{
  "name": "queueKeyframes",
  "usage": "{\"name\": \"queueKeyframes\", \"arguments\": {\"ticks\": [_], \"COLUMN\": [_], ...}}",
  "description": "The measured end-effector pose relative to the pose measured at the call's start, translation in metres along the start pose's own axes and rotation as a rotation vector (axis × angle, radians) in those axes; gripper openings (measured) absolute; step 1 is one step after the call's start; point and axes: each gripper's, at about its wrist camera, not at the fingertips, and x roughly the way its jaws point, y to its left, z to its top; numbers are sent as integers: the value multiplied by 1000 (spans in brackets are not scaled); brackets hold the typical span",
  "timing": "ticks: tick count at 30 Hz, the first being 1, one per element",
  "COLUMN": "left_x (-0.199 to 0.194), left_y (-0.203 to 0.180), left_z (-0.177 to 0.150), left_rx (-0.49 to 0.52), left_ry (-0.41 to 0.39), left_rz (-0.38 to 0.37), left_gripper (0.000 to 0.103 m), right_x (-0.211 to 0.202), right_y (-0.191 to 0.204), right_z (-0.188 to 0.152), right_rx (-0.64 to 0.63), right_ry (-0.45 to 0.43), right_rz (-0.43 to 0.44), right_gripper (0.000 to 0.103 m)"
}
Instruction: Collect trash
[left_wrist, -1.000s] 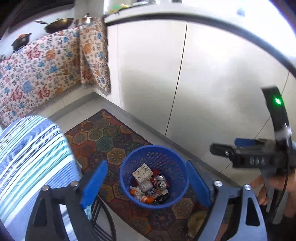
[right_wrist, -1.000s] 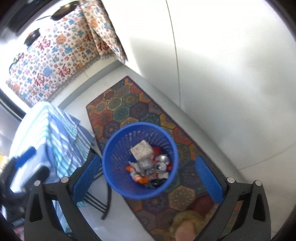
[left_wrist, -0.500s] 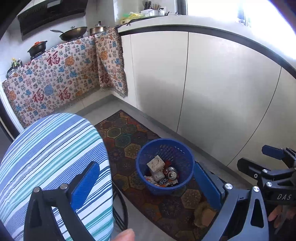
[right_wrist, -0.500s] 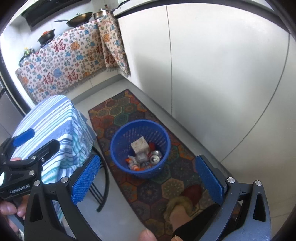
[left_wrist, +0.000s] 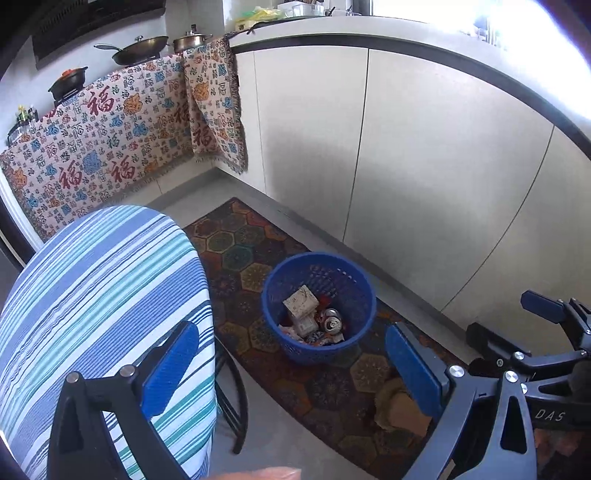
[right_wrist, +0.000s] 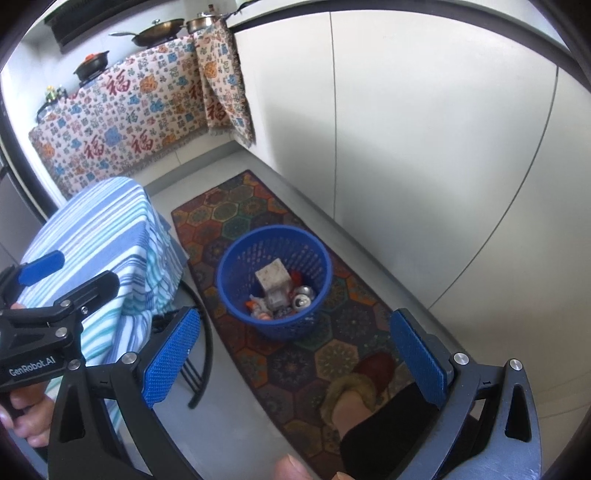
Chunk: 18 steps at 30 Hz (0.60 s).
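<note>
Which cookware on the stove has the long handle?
The wok, middle of three; its long handle points left. The steel pot and black pot lack one.

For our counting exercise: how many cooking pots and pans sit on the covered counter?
3: a black pot with orange contents at left, a wok-like pan in the middle, a lidded steel pot at right. Others may be hidden.

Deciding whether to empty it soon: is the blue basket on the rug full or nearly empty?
Partly filled. The blue basket stands upright; a carton, a can and wrappers cover only its bottom, well below the rim.
</note>
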Motion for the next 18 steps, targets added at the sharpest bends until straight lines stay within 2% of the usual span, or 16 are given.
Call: {"name": "queueKeyframes", "arguments": {"ticks": [18], "left_x": [4], "left_y": [-3], "left_z": [-1], "left_rx": [-2], "left_ry": [1], "left_rz": [0], "left_gripper": [103], "right_x": [-9], "right_y": [7], "right_z": [-5], "right_rx": [-32], "right_ry": [-1], "right_rz": [-7], "right_gripper": [103]}}
